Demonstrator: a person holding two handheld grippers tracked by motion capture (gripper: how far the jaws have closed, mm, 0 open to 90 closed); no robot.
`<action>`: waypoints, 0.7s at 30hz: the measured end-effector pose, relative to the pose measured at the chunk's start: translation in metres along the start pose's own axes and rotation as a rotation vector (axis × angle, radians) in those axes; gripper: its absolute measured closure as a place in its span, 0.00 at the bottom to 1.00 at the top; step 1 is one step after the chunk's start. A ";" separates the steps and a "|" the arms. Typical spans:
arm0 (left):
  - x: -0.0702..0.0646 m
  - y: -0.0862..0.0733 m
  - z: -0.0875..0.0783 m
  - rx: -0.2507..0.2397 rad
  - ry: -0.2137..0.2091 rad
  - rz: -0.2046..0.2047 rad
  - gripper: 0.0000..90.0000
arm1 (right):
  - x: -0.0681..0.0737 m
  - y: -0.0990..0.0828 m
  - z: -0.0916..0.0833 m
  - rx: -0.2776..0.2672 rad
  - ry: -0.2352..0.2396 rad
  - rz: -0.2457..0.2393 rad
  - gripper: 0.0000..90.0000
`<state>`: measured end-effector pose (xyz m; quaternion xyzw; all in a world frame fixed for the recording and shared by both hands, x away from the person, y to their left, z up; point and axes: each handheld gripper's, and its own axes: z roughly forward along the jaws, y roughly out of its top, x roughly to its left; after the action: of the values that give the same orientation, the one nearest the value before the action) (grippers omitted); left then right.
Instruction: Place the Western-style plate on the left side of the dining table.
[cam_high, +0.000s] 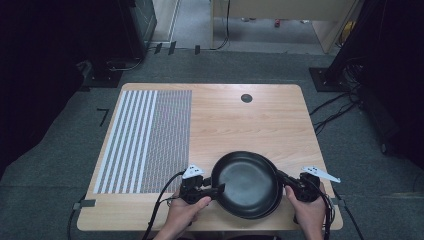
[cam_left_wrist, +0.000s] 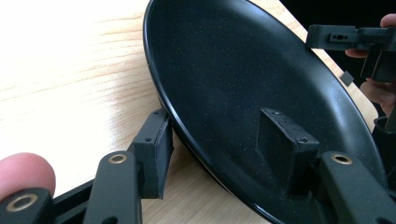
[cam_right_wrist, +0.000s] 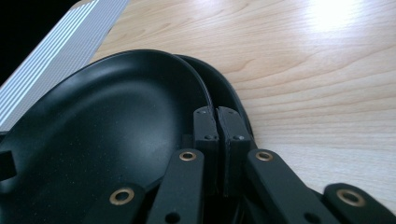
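Upper black plate (cam_high: 246, 181) pinched at its rim by the right gripper (cam_right_wrist: 218, 123); left gripper (cam_left_wrist: 224, 149) straddles the opposite rim.

The upper black plate sits tilted on a lower black plate (cam_right_wrist: 223, 88), both on the wooden table (cam_high: 240, 125) between the two grippers. Right gripper: jaws narrow, clamped on the upper plate's edge. Left gripper: jaws partly apart, one pad (cam_left_wrist: 156, 156) outside the rim, the other inside the bowl; pad contact cannot be confirmed. A striped mat (cam_high: 145, 140) lies beyond the left gripper.
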<state>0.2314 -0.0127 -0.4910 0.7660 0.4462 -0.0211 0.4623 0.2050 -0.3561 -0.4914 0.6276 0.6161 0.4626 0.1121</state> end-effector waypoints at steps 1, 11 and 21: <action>0.000 0.000 0.000 0.000 0.000 0.000 0.51 | 0.000 0.000 0.000 0.000 0.000 0.000 0.97; 0.005 0.003 -0.005 -0.013 -0.006 -0.028 0.56 | -0.006 -0.002 0.004 0.025 0.048 0.075 0.95; 0.009 0.004 -0.009 -0.034 0.007 -0.045 0.63 | -0.013 -0.004 0.009 0.068 0.116 0.182 0.93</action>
<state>0.2365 -0.0007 -0.4871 0.7477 0.4652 -0.0213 0.4733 0.2114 -0.3629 -0.5055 0.6567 0.5772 0.4851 0.0125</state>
